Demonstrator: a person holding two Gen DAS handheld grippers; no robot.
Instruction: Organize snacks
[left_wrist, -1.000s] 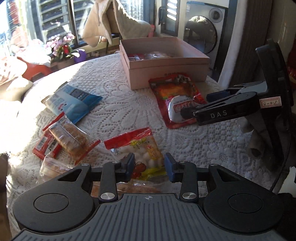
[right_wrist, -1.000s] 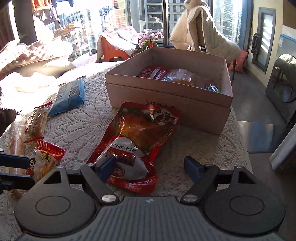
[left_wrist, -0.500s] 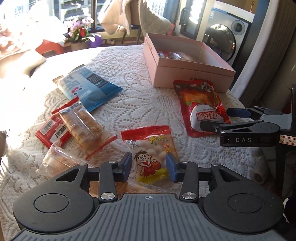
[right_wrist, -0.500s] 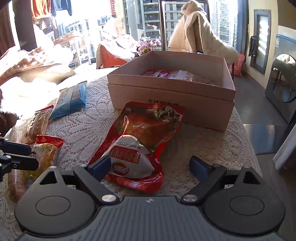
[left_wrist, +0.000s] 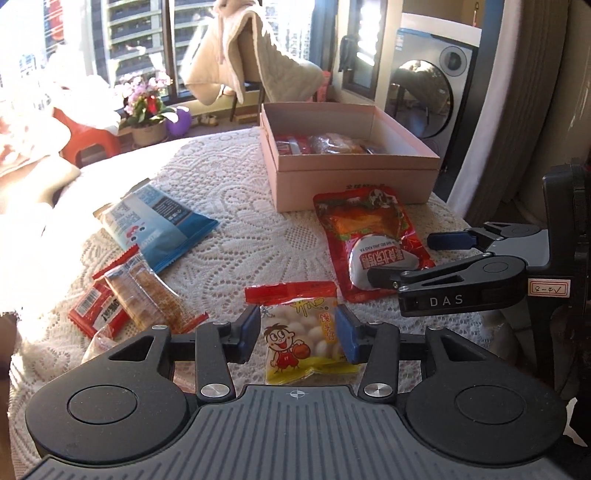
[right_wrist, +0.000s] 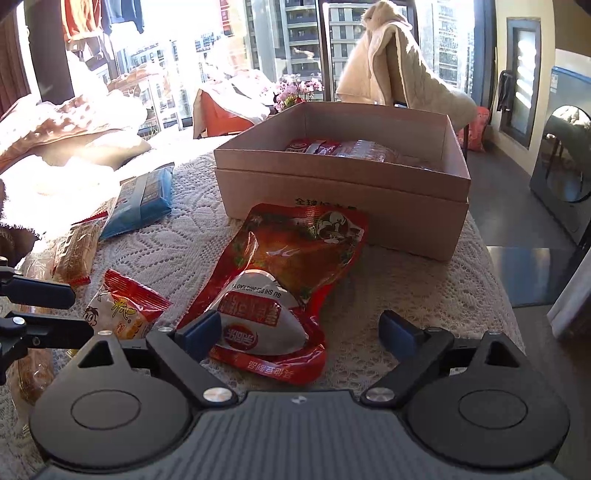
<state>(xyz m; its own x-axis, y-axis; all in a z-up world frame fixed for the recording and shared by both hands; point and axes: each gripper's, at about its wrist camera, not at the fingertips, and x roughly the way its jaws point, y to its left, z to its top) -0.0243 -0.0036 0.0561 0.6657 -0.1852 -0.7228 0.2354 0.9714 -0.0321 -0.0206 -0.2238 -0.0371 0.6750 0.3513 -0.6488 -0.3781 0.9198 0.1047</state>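
A small yellow and red snack bag (left_wrist: 295, 343) (right_wrist: 122, 314) lies flat on the lace-covered table (left_wrist: 240, 206). My left gripper (left_wrist: 297, 334) (right_wrist: 79, 312) straddles it; the jaws are opening and the blue pads stand just off the bag's sides. A large red pouch (left_wrist: 369, 236) (right_wrist: 288, 266) lies in front of the pink cardboard box (left_wrist: 351, 181) (right_wrist: 332, 195), which holds several packets. My right gripper (right_wrist: 301, 332) (left_wrist: 402, 258) stands wide open over the pouch's near end, its left pad at the pouch's edge, gripping nothing.
A blue packet (left_wrist: 159, 221) (right_wrist: 144, 199), clear-wrapped biscuit packs (left_wrist: 147, 295) and a small red packet (left_wrist: 96, 314) lie at the left of the table. A chair draped with a cream blanket (left_wrist: 258, 55) stands behind the box. The table edge drops off at the right.
The left jaws have widened around the small snack bag and the left view has drawn back and turned toward the box. The right jaws spread wider over the red pouch.
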